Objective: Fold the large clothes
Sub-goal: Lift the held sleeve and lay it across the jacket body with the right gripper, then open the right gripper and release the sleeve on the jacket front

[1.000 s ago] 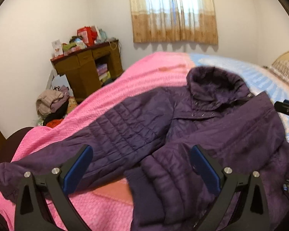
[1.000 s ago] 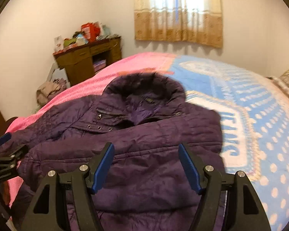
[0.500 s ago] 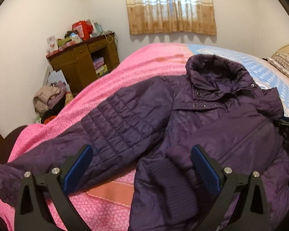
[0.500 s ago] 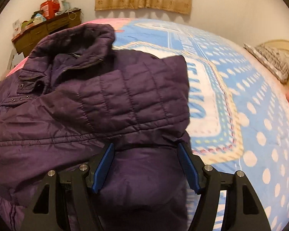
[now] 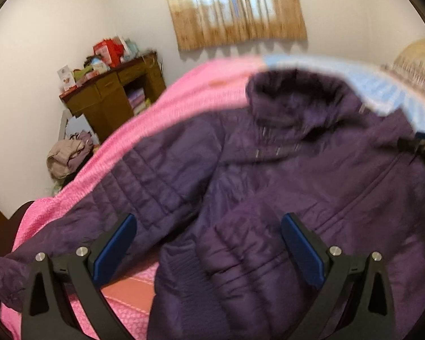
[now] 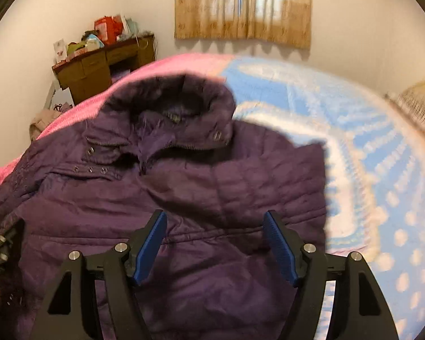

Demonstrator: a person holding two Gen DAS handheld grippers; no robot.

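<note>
Lying across the bed, the purple jacket faces up with its collar toward the curtained window; the front is partly unzipped below the collar, with snap studs showing along the placket. One sleeve runs out over the pink blanket toward the lower left of the left wrist view; the other sleeve is folded across the chest, its ribbed cuff pointing down toward the camera. The right side of the jacket ends in a quilted panel on the blue dotted sheet.

Left tongs: fingers spread wide, blue pads clear of the fabric, with the folded sleeve in view between them; no contact is visible; nothing gripped. Right tongs: jaws apart and opening, poised over the lower chest of the jacket; pads press on nothing. The tip of each tool shows at the edge of the other's view.

A brown desk stands against the far wall, its top piled with boxes; a heap of clothes lies on the floor beside it. Both views are blurred.
</note>
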